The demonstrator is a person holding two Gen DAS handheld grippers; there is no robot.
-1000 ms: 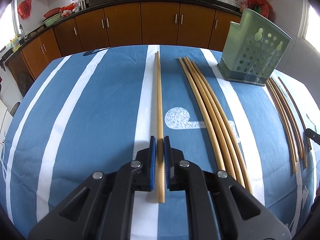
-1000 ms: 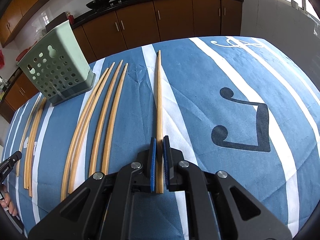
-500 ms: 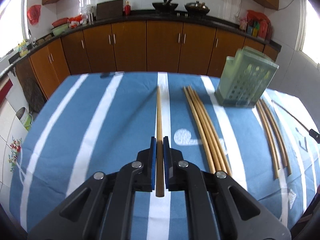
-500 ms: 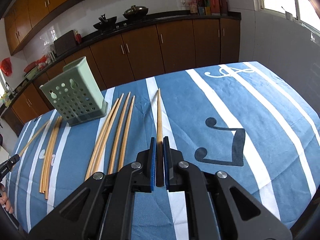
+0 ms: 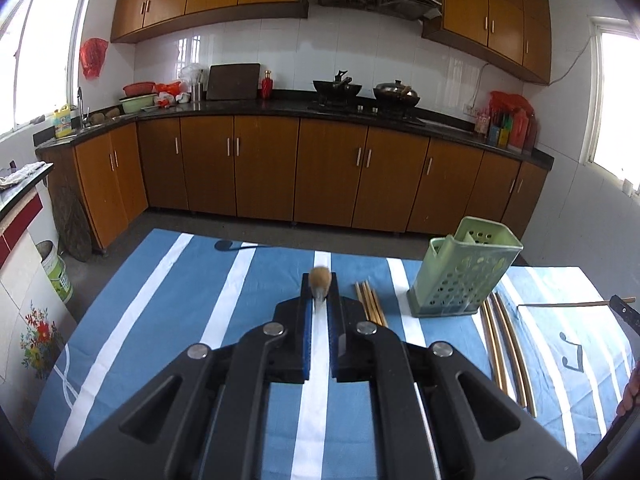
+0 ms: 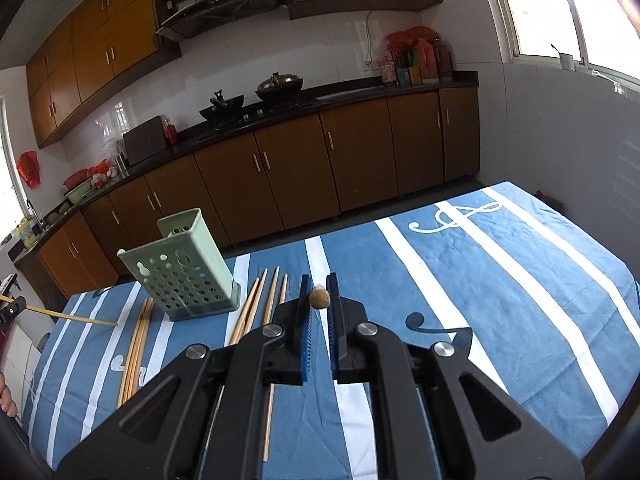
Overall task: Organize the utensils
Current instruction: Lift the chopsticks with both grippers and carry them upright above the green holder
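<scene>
Green holder (image 5: 464, 276) stands mid-desk (image 5: 168, 304), chopsticks (image 6: 256, 308) flat on both sides; far-left and far-right cloth lies open.

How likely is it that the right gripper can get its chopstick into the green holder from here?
Probably yes. The right gripper is shut on a chopstick, and the holder stands upright ahead-left, its top open and uncovered. Only a second chopstick held beyond the holder might crowd it.
</scene>
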